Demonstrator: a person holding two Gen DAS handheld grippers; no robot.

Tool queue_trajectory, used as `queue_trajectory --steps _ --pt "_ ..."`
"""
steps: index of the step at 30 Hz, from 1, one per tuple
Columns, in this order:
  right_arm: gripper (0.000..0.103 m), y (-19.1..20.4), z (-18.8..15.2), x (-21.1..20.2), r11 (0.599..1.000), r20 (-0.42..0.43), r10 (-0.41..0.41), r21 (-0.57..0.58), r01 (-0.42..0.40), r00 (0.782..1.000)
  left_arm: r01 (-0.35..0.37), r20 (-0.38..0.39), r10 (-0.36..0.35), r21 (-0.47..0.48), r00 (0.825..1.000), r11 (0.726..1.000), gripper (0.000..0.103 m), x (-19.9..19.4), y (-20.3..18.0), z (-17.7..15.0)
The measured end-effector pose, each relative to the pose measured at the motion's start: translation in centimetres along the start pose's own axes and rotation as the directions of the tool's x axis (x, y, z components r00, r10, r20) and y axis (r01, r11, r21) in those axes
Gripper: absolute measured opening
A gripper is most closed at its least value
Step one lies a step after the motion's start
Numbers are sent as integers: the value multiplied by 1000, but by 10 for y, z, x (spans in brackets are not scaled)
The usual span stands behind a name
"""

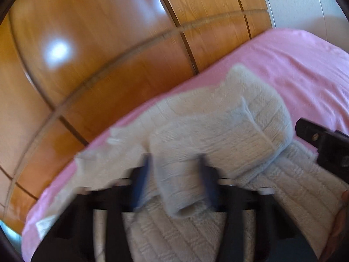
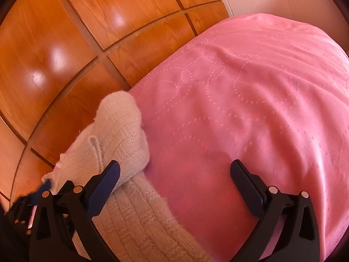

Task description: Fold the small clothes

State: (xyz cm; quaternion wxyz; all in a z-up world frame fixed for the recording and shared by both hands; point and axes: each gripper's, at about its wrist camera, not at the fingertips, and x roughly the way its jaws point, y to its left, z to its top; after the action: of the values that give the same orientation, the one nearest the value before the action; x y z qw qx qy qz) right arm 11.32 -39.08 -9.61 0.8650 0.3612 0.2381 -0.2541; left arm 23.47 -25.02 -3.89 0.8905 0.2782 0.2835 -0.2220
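A: Bedspread [image 2: 240, 100] first: pink, soft, stitched in dotted rings, and it fills most of my right wrist view. Glossy wooden panels [image 2: 65, 43] run along its far edge.

B: And the garment?

A: Cream knitted sweater [image 1: 229, 120], ribbed and fuzzy, lying on the bedspread near that wooden edge. In the left wrist view its long axis runs across the picture, low left to upper right, with one sleeve doubled back over the body.

B: Which hand is nearer the work?

A: My left. The left gripper [image 1: 177, 174] has a sleeve cuff [image 1: 181, 187] between its blue pads; the picture is blurred, but the jaws look clamped on the knit. The cuff points back toward the camera.

B: The right one?

A: The right gripper [image 2: 174, 174] has its jaws wide apart with nothing in them. Its left finger [image 2: 109, 174] overlaps the sweater's folded edge; whether it touches I cannot tell. The bulk of the sweater lies to the left of those jaws.

B: So the next move?

A: I'd judge the cuff has to be carried across the body. Loose knit sags, so I'd keep it low.
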Motion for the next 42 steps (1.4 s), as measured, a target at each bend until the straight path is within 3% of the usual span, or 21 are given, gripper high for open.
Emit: queue_trajectory --steps 1,3,7,9,11,12,13,15,17,18,20,22,25,28,33,39,42 --pt "101 0 0 0 1000 0 1 0 -1 1000 11 3 -10 -59 1000 998 0 1 8 -1" --pt "101 0 0 0 1000 -1 5 1 -5 1000 17 25 -14 -132 1000 991 0 -7 23 -6" --pt "101 0 0 1 1000 -4 4 -3 -4 1000 -14 68 37 -312 997 950 0 -25 67 -18" --pt "101 -1 -1 0 1000 -2 6 0 -6 1000 34 106 2 -330 994 943 0 -33 75 -23" --pt "101 -1 -1 0 1000 -2 7 2 -7 1000 63 126 -31 -259 992 964 14 -38 63 -26" --pt "101 0 -1 0 1000 0 9 3 -9 1000 67 120 -41 -225 992 972 47 -37 54 -25" --pt "101 -1 -1 0 1000 1 10 4 -10 1000 84 131 -59 -192 990 978 75 -38 46 -25" --pt "101 -1 -1 0 1000 4 14 9 -14 1000 107 159 -89 -110 983 988 77 -37 27 -20" --pt "101 -3 -1 -1 1000 11 20 16 -21 1000 120 105 -118 -9 987 993 77 -24 5 -14" --pt "101 -3 -1 0 1000 12 22 18 -22 1000 94 78 -97 35 992 995 74 -17 -4 -11" --pt "101 -3 -1 0 1000 13 23 17 -23 1000 107 40 -109 61 993 992 54 -5 -11 -9" --pt "101 -4 -1 0 999 17 28 21 -28 999 142 13 -142 38 990 989 8 0 -8 -7" --pt "101 -5 -1 0 999 18 29 22 -30 999 159 58 -154 -99 986 982 5 -12 14 -2" --pt "101 -6 -1 1 999 18 32 20 -33 999 197 138 -164 -280 977 940 5 -29 53 -2" --pt "101 -2 -1 4 999 -3 51 -2 -51 999 223 225 -111 -568 968 792 4 -46 131 -32" --pt "101 4 -1 8 994 -36 102 -40 -104 994 143 179 -15 -729 984 669 4 -50 179 -96" --pt "101 9 -1 13 994 -63 79 -66 -83 995 124 131 -34 -776 991 619 4 -41 182 -130"
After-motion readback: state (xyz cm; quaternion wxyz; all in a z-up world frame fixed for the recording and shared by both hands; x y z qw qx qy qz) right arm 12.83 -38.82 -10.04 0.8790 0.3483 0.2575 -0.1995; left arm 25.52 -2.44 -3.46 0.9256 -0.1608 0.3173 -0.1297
